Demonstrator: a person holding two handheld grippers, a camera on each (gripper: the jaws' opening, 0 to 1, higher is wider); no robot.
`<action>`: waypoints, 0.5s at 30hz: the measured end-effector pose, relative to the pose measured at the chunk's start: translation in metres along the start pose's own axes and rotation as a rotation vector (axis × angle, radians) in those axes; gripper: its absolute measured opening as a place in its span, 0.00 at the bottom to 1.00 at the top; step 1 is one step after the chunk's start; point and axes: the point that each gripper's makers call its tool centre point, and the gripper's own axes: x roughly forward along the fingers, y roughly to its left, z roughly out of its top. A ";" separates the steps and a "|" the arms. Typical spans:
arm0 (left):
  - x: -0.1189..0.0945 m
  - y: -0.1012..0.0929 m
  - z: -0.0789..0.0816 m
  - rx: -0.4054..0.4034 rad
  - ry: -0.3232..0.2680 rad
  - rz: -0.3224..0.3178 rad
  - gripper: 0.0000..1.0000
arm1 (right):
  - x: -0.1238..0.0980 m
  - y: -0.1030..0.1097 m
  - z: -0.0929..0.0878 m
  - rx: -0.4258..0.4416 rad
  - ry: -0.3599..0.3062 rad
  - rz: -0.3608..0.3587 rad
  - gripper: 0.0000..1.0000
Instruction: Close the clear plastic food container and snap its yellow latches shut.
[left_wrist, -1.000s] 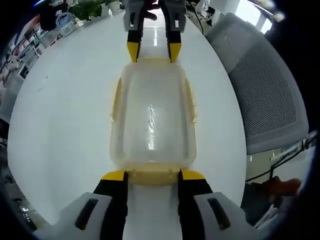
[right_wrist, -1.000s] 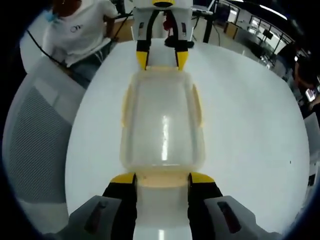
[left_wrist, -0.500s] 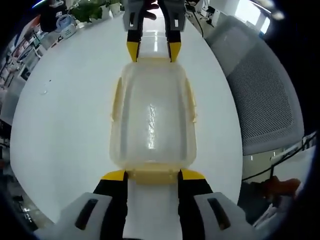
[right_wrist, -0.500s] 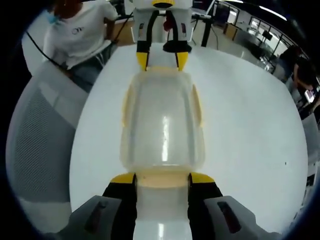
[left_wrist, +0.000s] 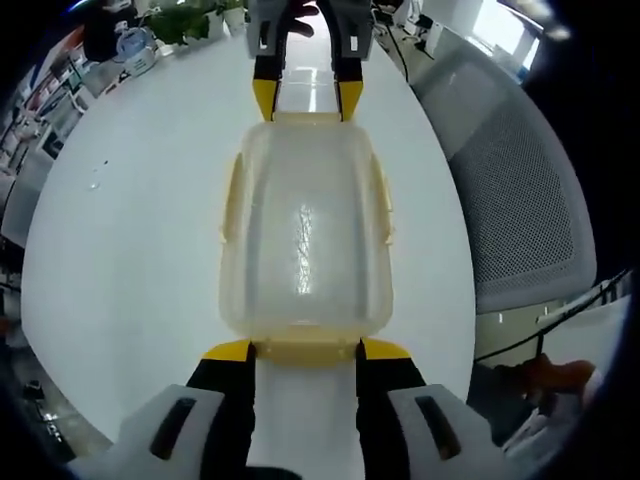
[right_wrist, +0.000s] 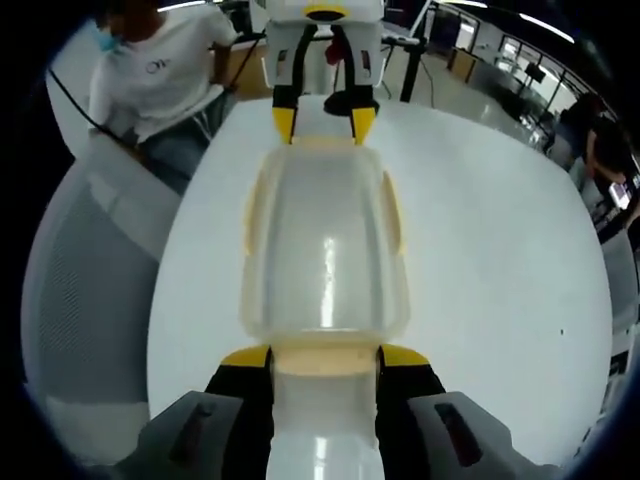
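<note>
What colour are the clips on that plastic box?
Pale yellow clips, clearest in the left gripper view.

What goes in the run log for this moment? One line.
clear plastic food container: lid on | left gripper: open, straddling near end latch | right gripper: open, opposite end | white table

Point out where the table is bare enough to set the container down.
Bare white table lies on both long sides of the container, widest toward the cluttered far edge; a narrower strip borders the mesh chair. The short ends are crowded: the left gripper at one, the right gripper at the other.
</note>
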 end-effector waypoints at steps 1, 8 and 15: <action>-0.002 0.001 0.001 0.001 -0.001 0.000 0.38 | -0.001 0.000 0.000 0.000 0.000 0.000 0.38; -0.012 0.009 0.007 0.011 0.016 -0.005 0.38 | -0.011 -0.007 0.003 0.005 -0.002 -0.004 0.38; -0.019 0.013 0.011 0.016 0.014 -0.002 0.38 | -0.021 -0.011 0.004 0.016 -0.003 0.001 0.38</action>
